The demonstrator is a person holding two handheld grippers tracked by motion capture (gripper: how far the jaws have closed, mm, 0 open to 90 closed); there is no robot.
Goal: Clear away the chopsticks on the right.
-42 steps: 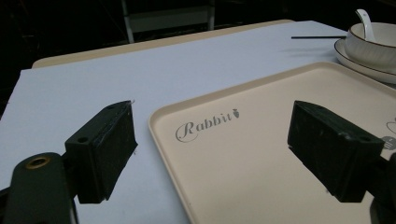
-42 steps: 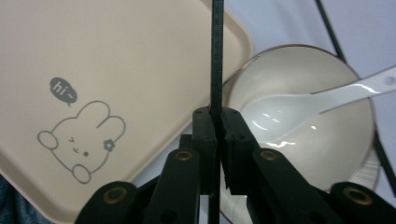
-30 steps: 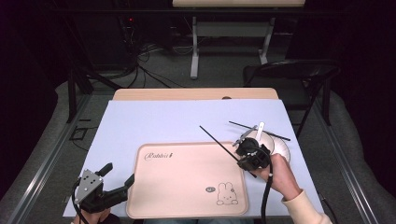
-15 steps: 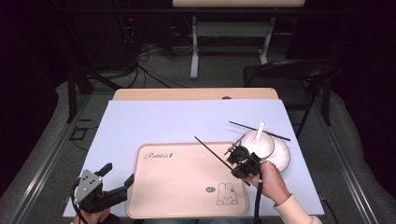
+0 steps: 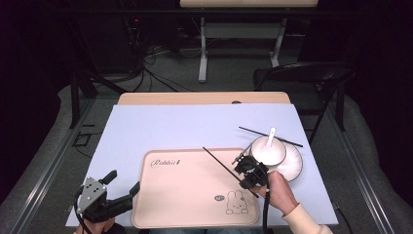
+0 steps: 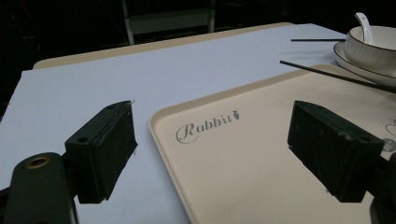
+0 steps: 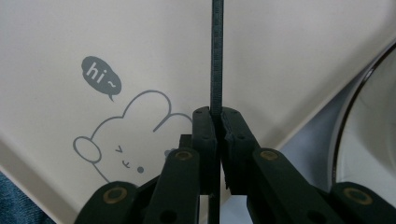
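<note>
A beige tray (image 5: 185, 195) printed with "Rabbit" and a bunny lies on the pale sheet. My right gripper (image 5: 249, 176) is shut on a black chopstick (image 5: 221, 165), holding it over the tray's right part; in the right gripper view the chopstick (image 7: 216, 51) runs straight up from the closed jaws above the bunny drawing. A second chopstick (image 5: 253, 131) lies behind a white bowl (image 5: 268, 152) with a spoon (image 5: 271, 132), set on a white plate (image 5: 293, 165). My left gripper (image 5: 119, 189) stands open at the tray's near left corner, nothing between its fingers (image 6: 102, 149).
The pale sheet covers a wooden table (image 5: 204, 99). A black folding chair (image 5: 302, 78) stands behind the table's right end. A desk frame and cables sit on the floor farther back. The tray rim (image 6: 161, 135) lies between my left gripper's jaws.
My right gripper has carried the chopstick left and toward the person, from beside the bowl to over the tray's right part. The left gripper has stayed put.
</note>
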